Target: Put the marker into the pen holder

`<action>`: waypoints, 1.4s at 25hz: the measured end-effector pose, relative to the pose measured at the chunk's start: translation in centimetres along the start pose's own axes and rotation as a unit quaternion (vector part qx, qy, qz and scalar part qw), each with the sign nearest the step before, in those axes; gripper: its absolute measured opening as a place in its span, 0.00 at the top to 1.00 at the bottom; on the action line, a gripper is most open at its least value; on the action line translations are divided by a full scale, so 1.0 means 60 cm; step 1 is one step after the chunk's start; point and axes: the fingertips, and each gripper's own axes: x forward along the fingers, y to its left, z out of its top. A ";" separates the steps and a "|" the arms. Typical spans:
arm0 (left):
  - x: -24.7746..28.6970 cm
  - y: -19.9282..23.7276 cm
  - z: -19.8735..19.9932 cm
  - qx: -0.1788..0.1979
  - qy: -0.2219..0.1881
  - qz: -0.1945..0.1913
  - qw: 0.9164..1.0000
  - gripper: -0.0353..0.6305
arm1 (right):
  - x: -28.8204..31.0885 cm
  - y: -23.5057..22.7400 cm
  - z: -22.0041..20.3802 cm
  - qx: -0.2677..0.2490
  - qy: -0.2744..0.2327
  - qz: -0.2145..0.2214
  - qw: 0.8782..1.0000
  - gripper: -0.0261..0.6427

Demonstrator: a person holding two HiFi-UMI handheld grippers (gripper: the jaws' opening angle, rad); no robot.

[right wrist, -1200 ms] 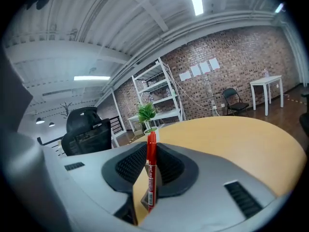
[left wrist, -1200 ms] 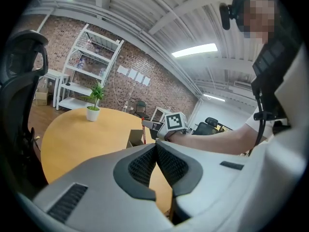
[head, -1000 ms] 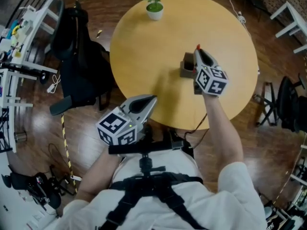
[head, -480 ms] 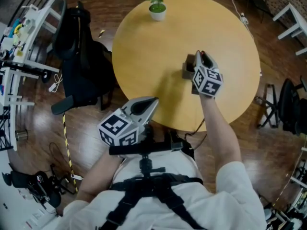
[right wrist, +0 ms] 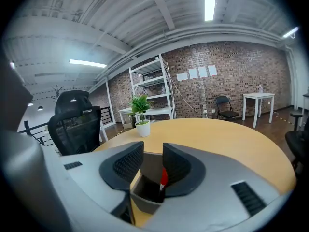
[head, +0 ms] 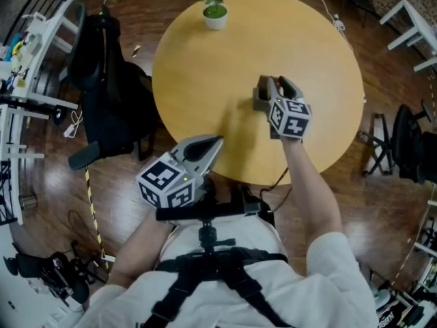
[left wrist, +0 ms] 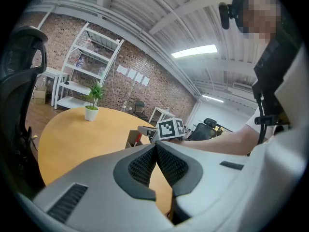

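Note:
A dark, square pen holder (head: 260, 96) stands on the round wooden table (head: 198, 80), right of its middle. My right gripper (head: 272, 83) hangs directly over it, pointing down into it. In the right gripper view its jaws (right wrist: 152, 161) are opening, the pads apart. The marker (right wrist: 163, 179), black with a red cap, stands inside the pen holder (right wrist: 143, 191) just below the jaws, leaning by the right pad. My left gripper (head: 217, 141) is shut with nothing in it, held low off the table's near edge. From the left gripper view the holder (left wrist: 131, 138) and the marker's red cap (left wrist: 138, 139) show beside the right gripper.
A small potted plant (head: 215, 11) stands at the table's far edge. A black office chair (head: 109, 87) sits left of the table, with white shelving (head: 27, 53) beyond it. More chairs and white tables line the right side of the room.
My right gripper has shifted a little left and down over the pen holder. The red marker tip that stuck out past its jaws now sits in the holder. The left gripper has stayed put.

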 end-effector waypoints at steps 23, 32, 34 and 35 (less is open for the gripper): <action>0.012 -0.015 0.027 0.007 0.003 -0.057 0.998 0.95 | -0.124 0.018 0.021 0.000 -0.009 -0.030 0.999 0.79; 0.003 -0.023 0.022 0.010 0.005 -0.072 0.997 0.95 | -0.159 0.044 0.021 -0.004 -0.010 -0.035 0.999 0.79; 0.002 -0.025 0.020 0.012 0.005 -0.076 0.997 0.95 | -0.171 0.051 0.021 -0.002 -0.011 -0.034 0.999 0.79; 0.001 -0.025 0.019 0.012 0.005 -0.078 0.997 0.95 | -0.177 0.056 0.021 -0.002 -0.011 -0.035 0.999 0.79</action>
